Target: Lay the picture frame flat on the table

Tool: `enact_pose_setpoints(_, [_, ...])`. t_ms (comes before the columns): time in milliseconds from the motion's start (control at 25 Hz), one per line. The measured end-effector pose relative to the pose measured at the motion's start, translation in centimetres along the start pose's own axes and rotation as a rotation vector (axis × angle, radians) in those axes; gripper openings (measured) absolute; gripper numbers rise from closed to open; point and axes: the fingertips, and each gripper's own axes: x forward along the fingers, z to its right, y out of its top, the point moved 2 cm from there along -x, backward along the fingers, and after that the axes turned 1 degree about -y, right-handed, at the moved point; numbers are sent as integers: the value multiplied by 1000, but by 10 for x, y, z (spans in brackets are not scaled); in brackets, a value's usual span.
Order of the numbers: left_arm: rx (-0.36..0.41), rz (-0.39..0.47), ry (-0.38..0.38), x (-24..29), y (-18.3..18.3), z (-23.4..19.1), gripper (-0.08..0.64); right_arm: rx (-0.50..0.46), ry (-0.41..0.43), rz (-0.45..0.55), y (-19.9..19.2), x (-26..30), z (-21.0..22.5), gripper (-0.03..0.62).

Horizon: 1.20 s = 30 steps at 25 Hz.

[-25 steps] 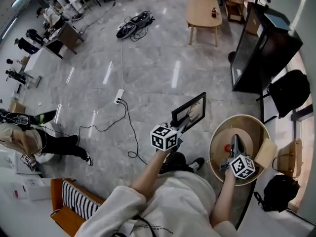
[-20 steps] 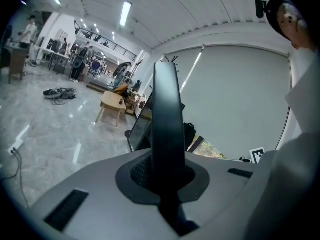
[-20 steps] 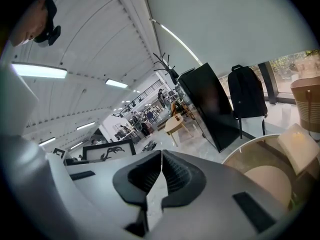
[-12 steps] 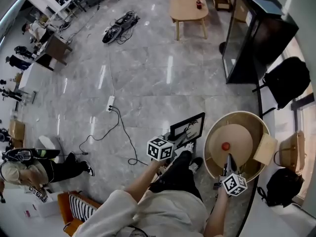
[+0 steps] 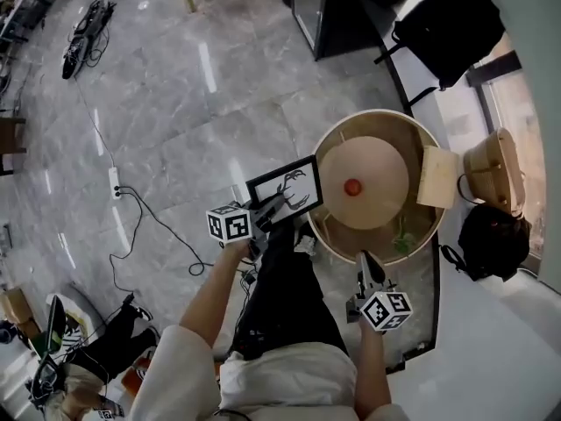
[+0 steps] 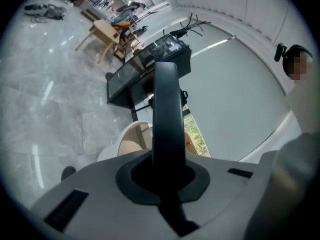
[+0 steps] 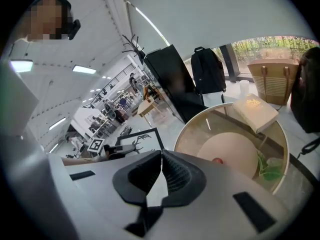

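Beside the round table's point(image 5: 326, 147) left rim, the picture frame point(image 5: 294, 191) is held tilted over open grey floor point(image 5: 175, 121), clamped by one edge in the left gripper point(image 5: 266, 211), while the right gripper point(image 5: 366, 268) is kept clenched, empty, above the table's near rim.

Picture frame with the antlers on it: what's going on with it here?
A person holds a gripper in each hand. The left gripper has its fingers clamped on the picture frame, holding it in the air beside the round table, not yet laid flat. The right gripper, shut and empty, hangs by the table's near rim.
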Motion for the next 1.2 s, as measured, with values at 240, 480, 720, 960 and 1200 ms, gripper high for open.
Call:
enact_pose_setpoints(240, [13, -217, -85, 64, -34, -50, 26, 31, 55, -20, -16, 29, 3, 35])
enact_pose_setpoints(480, [-79, -342, -148, 113, -52, -96, 26, 61, 131, -74, -37, 51, -5, 34])
enact_pose_setpoints(720, [-120, -361, -216, 141, -45, -117, 26, 48, 163, -67, -33, 73, -5, 35])
enact_pose_setpoints(960, [-163, -365, -180, 150, -54, -145, 28, 66, 146, -61, -32, 82, 6, 34])
enact_pose_setpoints(1200, [-167, -374, -179, 156, -59, -161, 36, 78, 133, -69, -33, 93, 17, 35])
